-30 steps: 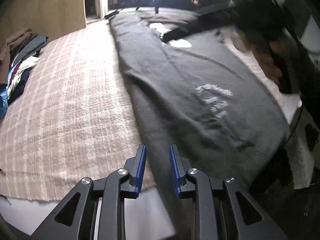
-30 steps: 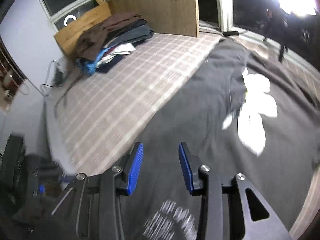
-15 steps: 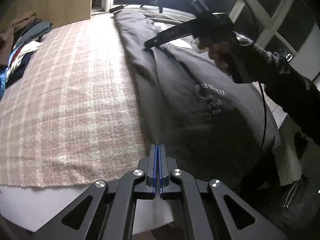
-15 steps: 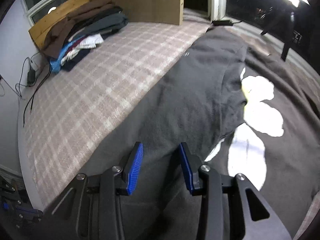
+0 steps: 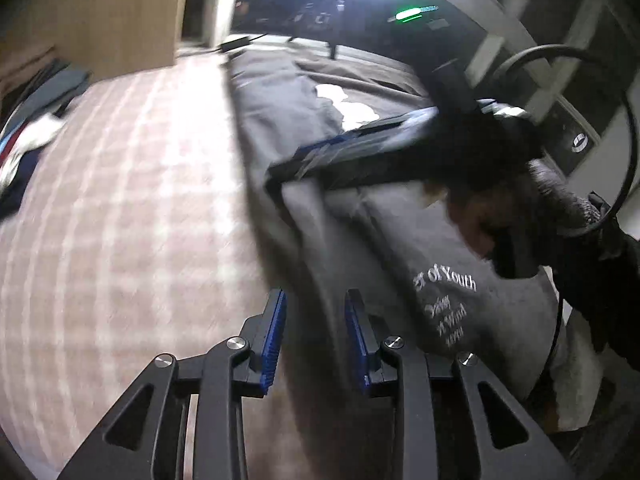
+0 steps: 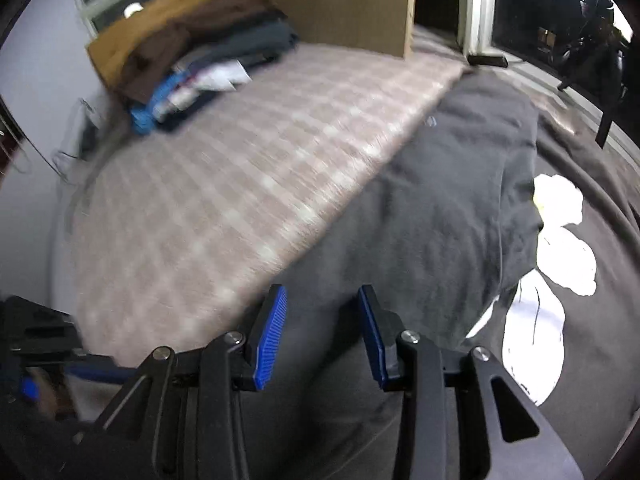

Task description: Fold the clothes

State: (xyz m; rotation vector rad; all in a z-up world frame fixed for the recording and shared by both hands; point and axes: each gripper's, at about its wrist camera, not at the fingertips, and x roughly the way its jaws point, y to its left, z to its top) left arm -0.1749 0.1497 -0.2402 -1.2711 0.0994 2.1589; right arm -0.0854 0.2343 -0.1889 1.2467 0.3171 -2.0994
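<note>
The dark grey sweatshirt (image 6: 448, 208) lies spread along one side of the bed (image 6: 248, 184), on its plaid cover, one side panel already turned in over the white print; judged soft, limp and fairly heavy, it is best taken at a folded edge or hem. The left gripper (image 5: 314, 336) is opening, folded edge between its jaws unpressed; the right gripper (image 6: 322, 332) stands released over the cloth. No containers seen, only a clothes pile (image 6: 208, 60) by the headboard
</note>
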